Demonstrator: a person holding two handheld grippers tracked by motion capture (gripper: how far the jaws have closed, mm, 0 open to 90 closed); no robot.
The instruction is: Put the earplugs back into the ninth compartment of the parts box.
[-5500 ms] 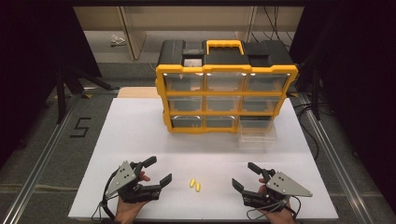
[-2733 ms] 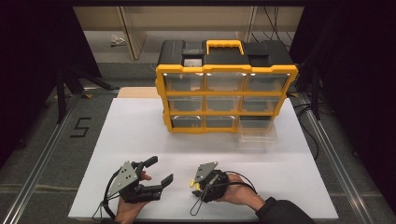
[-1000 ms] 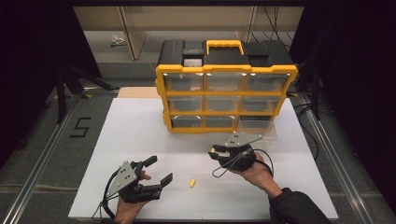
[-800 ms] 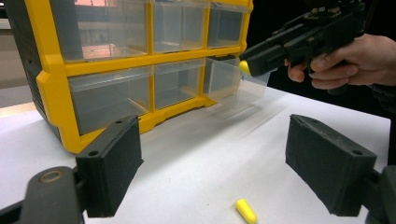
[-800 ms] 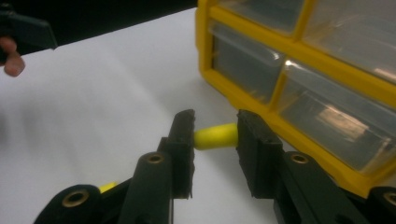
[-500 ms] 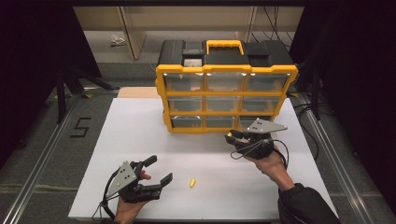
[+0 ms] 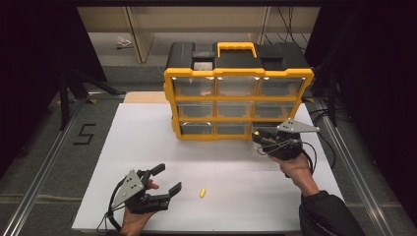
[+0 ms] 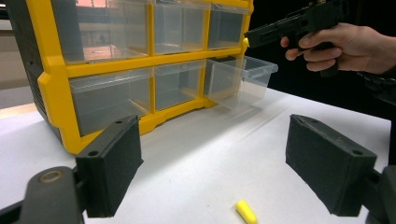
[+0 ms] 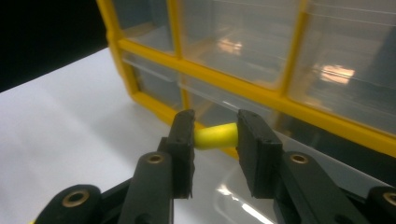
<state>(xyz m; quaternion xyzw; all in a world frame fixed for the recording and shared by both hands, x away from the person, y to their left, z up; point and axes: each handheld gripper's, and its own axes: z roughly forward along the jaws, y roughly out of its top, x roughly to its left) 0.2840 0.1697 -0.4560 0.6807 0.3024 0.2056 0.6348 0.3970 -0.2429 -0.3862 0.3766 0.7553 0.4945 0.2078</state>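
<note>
L gripper (image 7: 164, 181) near table's (image 7: 147, 142) front edge, jaws wide, nothing in them | 2nd yellow plug (image 7: 202, 192) lies flat just R of it, bare table beyond | our R gripper (image 9: 215, 135) clamped on yellow plug (image 9: 215, 135), long axis crosswise pad to pad | pulled-out clear drawer (image 8: 240, 79) just below, organizer (image 7: 236, 103) close ahead

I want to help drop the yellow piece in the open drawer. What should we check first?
1. Right gripper shut on the yellow piece: ok.
2. Bottom right drawer of the organizer pulled out: ok.
3. Piece right above the drawer: cannot tell.
4. Left gripper resting away from the drawer, jaws open: ok.
5. Second yellow piece lying on the table, yet to be picked up: not ok.
</note>
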